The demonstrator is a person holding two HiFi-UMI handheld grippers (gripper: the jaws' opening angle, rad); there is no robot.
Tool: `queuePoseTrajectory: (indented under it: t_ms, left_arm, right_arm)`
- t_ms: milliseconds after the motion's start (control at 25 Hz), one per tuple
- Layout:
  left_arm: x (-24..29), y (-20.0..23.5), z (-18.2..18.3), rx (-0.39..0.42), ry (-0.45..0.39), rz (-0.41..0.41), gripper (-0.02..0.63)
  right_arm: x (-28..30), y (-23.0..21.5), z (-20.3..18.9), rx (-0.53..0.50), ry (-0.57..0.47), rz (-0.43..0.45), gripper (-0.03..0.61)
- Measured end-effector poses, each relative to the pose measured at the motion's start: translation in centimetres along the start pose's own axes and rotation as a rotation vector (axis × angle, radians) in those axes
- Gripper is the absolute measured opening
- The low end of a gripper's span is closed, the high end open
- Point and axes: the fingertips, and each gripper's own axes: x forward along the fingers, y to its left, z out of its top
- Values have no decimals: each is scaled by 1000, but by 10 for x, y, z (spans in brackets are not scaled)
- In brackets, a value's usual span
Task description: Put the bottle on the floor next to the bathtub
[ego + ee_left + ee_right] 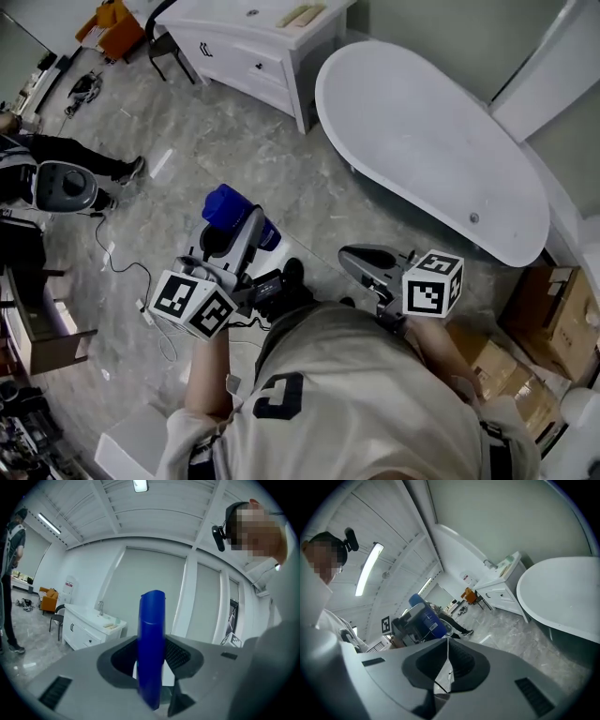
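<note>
The left gripper (239,232) is clamped on the one tall blue plastic bottle (151,639), its two jaws pressing the bottle's sides at a middling width. The right gripper (447,648) has its jaws drawn together with nothing between them.

Counted: two grippers, one bottle, one white oval bathtub (431,141), one white vanity cabinet with drawers (246,47), and one person standing at the left edge (37,169).

In the left gripper view the bottle's long axis runs up and down, crossing the jaws at a right angle. Its flat-topped cap end points up and rises well above the jaws, and its lower end drops below them. From the right gripper view the same bottle shows a pale label on its side.

The bottle sits at the front of the left gripper, between the jaw pads and in the air above the grey marbled floor (281,159). In the head view it is to the left of the bathtub and well apart from it, with the right gripper between bottle and tub.
</note>
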Motion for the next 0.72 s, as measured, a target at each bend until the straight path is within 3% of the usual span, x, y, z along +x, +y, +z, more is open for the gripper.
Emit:
queuePoseTrajectory:
  t_ms: [480,720]
  left_arm:
    - [15,157,47,20,0,-128,206]
    - [20,219,63,60,6,-136,206]
  right_arm:
    - [137,-1,50,13,36,-143,29]
    - [186,2,70,-6,69,-193,28]
